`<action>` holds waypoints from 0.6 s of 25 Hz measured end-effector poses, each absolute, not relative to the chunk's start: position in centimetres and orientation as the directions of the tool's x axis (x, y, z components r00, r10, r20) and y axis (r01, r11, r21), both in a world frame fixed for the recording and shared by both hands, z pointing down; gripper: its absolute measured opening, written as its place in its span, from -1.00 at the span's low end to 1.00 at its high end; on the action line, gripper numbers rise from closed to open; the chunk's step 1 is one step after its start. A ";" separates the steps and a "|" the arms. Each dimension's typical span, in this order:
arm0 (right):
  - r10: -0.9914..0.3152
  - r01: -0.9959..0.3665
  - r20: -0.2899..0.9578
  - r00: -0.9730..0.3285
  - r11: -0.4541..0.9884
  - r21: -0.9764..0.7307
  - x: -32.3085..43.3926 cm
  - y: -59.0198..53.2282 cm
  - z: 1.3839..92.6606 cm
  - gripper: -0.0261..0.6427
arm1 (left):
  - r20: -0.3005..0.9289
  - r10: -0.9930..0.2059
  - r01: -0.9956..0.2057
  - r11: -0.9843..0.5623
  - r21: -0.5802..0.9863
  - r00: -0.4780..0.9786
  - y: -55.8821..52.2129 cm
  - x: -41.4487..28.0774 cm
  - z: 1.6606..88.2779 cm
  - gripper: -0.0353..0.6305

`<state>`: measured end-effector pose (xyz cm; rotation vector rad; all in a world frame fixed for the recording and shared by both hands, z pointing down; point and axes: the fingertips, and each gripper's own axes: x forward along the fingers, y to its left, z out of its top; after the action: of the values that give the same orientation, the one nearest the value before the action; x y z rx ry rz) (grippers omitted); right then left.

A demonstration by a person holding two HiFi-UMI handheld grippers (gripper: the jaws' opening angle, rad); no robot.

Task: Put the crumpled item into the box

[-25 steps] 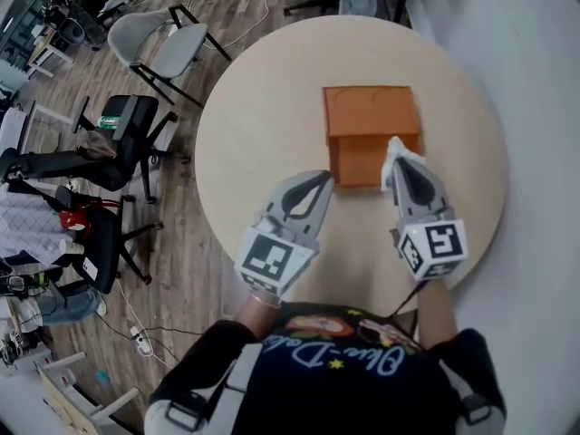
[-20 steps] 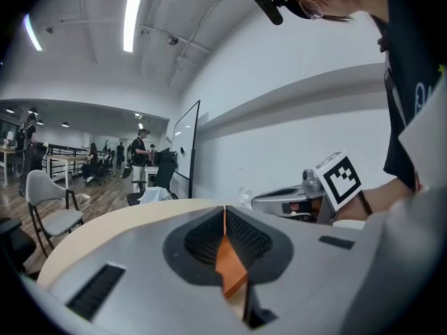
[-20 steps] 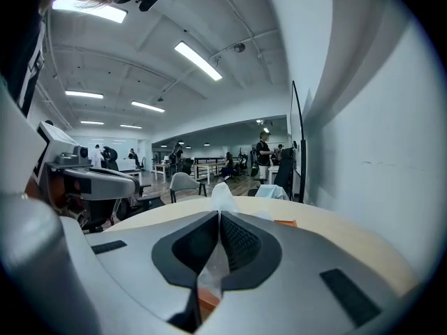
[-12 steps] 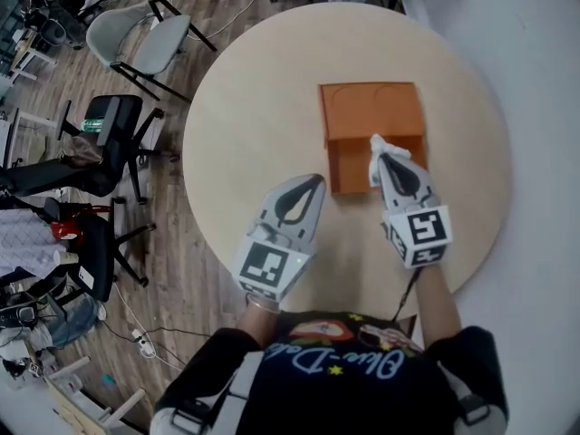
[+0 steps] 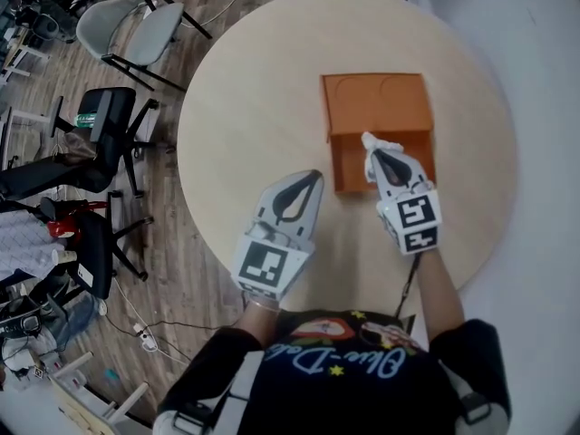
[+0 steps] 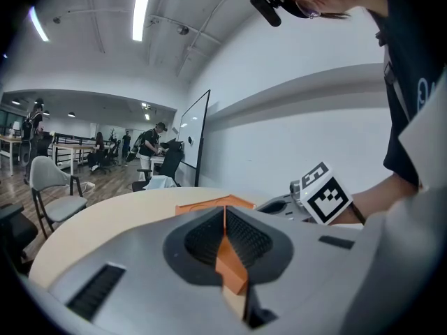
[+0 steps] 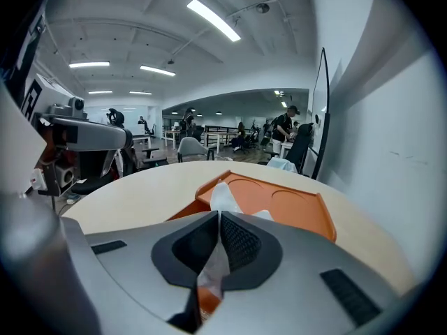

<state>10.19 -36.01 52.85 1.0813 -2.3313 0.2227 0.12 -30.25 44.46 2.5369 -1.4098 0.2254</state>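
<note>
The right gripper (image 5: 381, 159), clenched on a white wad (image 5: 370, 140), hangs over the orange box (image 5: 376, 107); the left gripper (image 5: 311, 181), closed and empty, sits near-left. Lowering the wad inside the walls before release looks wisest.

Wood-plank floor (image 5: 163, 270), grey chair (image 5: 127, 27), black office chairs (image 5: 100, 125), pale wall (image 7: 391, 117), ceiling strip lights (image 6: 143, 5) overhead.

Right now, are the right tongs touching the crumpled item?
Touching. The right gripper view shows the right tongs shut on the white crumpled item, which pokes out past their tips.
</note>
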 end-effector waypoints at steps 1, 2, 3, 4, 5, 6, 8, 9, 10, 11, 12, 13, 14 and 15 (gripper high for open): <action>-0.648 -0.743 0.558 -0.518 0.664 0.082 10.2 -36.1 53.2 -0.91 | 0.246 -0.815 -0.851 -0.510 0.124 0.525 -30.3 0.1 44.6 -0.92; -0.644 -0.741 0.567 -0.513 0.666 0.085 10.2 -36.2 53.7 -0.91 | 0.248 -0.815 -0.851 -0.510 0.125 0.524 -30.3 0.1 44.7 -0.92; -0.640 -0.739 0.577 -0.508 0.667 0.089 10.3 -36.3 54.1 -0.91 | 0.249 -0.815 -0.852 -0.509 0.126 0.523 -30.4 0.1 44.8 -0.92; -0.635 -0.738 0.589 -0.501 0.669 0.094 10.3 -36.3 54.4 -0.91 | 0.252 -0.814 -0.852 -0.508 0.127 0.523 -30.3 0.0 44.9 -0.92; -0.628 -0.735 0.602 -0.493 0.671 0.098 10.4 -36.4 54.8 -0.91 | 0.255 -0.814 -0.852 -0.507 0.127 0.522 -30.3 0.0 45.0 -0.92; -0.621 -0.731 0.615 -0.486 0.674 0.102 10.4 -36.4 55.1 -0.91 | 0.259 -0.813 -0.852 -0.507 0.127 0.522 -30.2 0.0 45.1 -0.92; -0.610 -0.720 0.637 -0.471 0.683 0.121 10.3 -36.6 55.7 -0.91 | 0.261 -0.813 -0.854 -0.504 0.131 0.520 -30.2 -0.1 45.2 -0.92; -0.607 -0.713 0.646 -0.463 0.688 0.135 10.4 -36.6 55.9 -0.91 | 0.261 -0.814 -0.854 -0.502 0.133 0.519 -30.2 -0.1 45.2 -0.92; -0.603 -0.706 0.655 -0.455 0.693 0.147 10.4 -36.7 56.2 -0.91 | 0.261 -0.815 -0.855 -0.500 0.134 0.518 -30.2 -0.1 45.2 -0.92; -0.599 -0.699 0.663 -0.450 0.698 0.156 10.4 -36.7 56.5 -0.91 | 0.261 -0.816 -0.856 -0.499 0.134 0.516 -30.2 -0.2 45.3 -0.92; -0.592 -0.694 0.671 -0.446 0.702 0.158 10.4 -36.6 56.9 -0.91 | 0.262 -0.816 -0.857 -0.498 0.132 0.515 -30.1 -0.2 45.3 -0.92; -0.585 -0.691 0.679 -0.445 0.706 0.156 10.4 -36.5 57.2 -0.91 | 0.262 -0.817 -0.858 -0.497 0.130 0.513 -30.1 -0.2 45.3 -0.92; -0.576 -0.689 0.687 -0.442 0.709 0.151 10.4 -36.4 57.5 -0.91 | 0.262 -0.818 -0.859 -0.496 0.128 0.512 -30.0 -0.2 45.3 -0.92; -0.569 -0.686 0.695 -0.440 0.712 0.148 10.4 -36.2 57.7 -0.91 | 0.261 -0.819 -0.860 -0.495 0.126 0.510 -30.0 -0.3 45.3 -0.92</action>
<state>10.43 -36.25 57.72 0.9494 -2.1605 0.1995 -0.26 -30.00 45.28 2.5141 -1.4247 0.2436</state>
